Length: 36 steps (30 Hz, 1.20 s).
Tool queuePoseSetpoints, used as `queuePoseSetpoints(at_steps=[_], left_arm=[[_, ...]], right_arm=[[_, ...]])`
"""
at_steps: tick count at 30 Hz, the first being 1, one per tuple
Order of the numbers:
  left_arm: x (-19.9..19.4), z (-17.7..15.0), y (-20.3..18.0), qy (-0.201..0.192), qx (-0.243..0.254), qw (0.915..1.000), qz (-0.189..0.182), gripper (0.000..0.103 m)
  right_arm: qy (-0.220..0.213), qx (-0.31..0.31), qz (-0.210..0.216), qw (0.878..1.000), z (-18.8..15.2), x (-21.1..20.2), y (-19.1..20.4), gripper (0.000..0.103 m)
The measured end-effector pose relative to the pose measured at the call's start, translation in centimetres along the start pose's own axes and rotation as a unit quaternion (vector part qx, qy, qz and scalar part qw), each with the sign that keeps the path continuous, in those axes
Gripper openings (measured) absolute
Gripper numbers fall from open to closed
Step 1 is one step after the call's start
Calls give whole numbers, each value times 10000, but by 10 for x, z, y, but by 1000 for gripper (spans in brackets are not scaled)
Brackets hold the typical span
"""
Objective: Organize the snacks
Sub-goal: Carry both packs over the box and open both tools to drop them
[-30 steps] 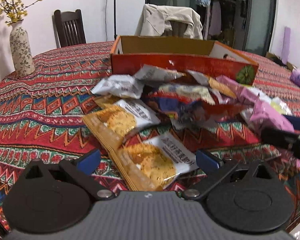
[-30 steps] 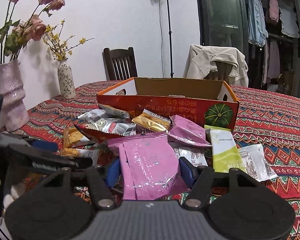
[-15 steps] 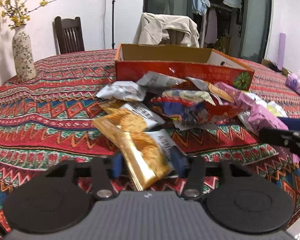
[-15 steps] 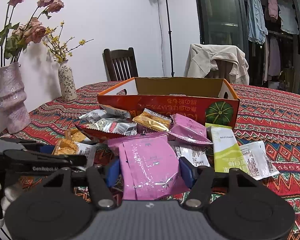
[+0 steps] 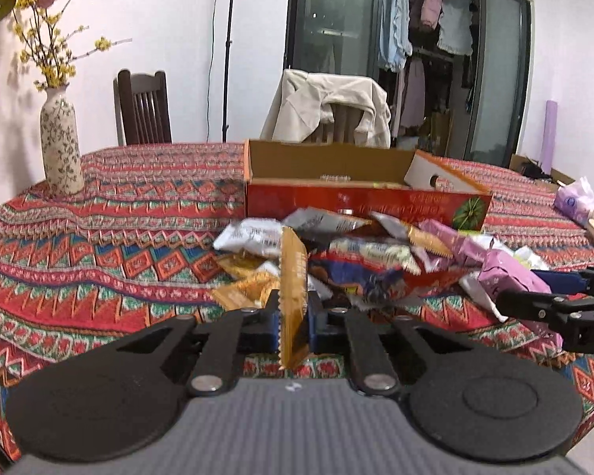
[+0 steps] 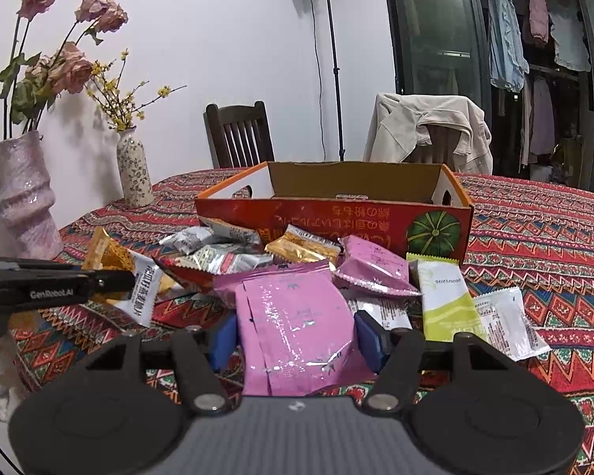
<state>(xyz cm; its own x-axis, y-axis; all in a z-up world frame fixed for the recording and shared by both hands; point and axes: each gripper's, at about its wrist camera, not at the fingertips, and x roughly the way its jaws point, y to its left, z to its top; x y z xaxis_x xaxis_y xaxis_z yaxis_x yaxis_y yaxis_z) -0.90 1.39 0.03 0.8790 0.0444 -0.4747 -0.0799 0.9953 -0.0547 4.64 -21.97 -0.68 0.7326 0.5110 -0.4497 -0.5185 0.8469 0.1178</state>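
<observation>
Many snack packets [image 5: 368, 253] are heaped on the patterned tablecloth [image 5: 99, 245] before the open orange box [image 5: 360, 198]. A yellow cracker packet [image 5: 293, 293], flat a second ago, is now clamped edge-up and raised by the left gripper [image 5: 293, 316], while a pink packet [image 6: 297, 320] is pinched in the right gripper [image 6: 297, 336], unmoved.

"GenRobot.AI", white print, on side of black left gripper [image 6: 111, 283] arm in right wrist view. "DA", cut off at frame edge, on right gripper [image 5: 534, 297] arm in left wrist view. "2025/12/26"-like date, upside down, on green-white packet [image 6: 447, 301]; digits hard to read. Upside-down East Asian characters on red box [image 6: 336, 221] front; not legible.
</observation>
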Motion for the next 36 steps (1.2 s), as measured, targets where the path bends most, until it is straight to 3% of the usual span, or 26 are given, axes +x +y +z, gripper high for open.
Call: queuePoseSetpoints(at_steps=[10, 20, 31, 36], left_arm=[[-8, 33, -7, -592, 101, 9981, -106, 13], [10, 88, -25, -1080, 190, 9938, -184, 13], [63, 142, -46, -1197, 75, 9927, -127, 13], [103, 153, -48, -955, -21, 9954, 12, 13]], right_arm=[[-267, 64, -173, 9995, 19, -4, -10, 62], [-622, 30, -422, 9972, 63, 12, -21, 62], [-850, 186, -859, 9925, 125, 61, -42, 62], [-715, 391, -994, 9917, 142, 100, -57, 62]])
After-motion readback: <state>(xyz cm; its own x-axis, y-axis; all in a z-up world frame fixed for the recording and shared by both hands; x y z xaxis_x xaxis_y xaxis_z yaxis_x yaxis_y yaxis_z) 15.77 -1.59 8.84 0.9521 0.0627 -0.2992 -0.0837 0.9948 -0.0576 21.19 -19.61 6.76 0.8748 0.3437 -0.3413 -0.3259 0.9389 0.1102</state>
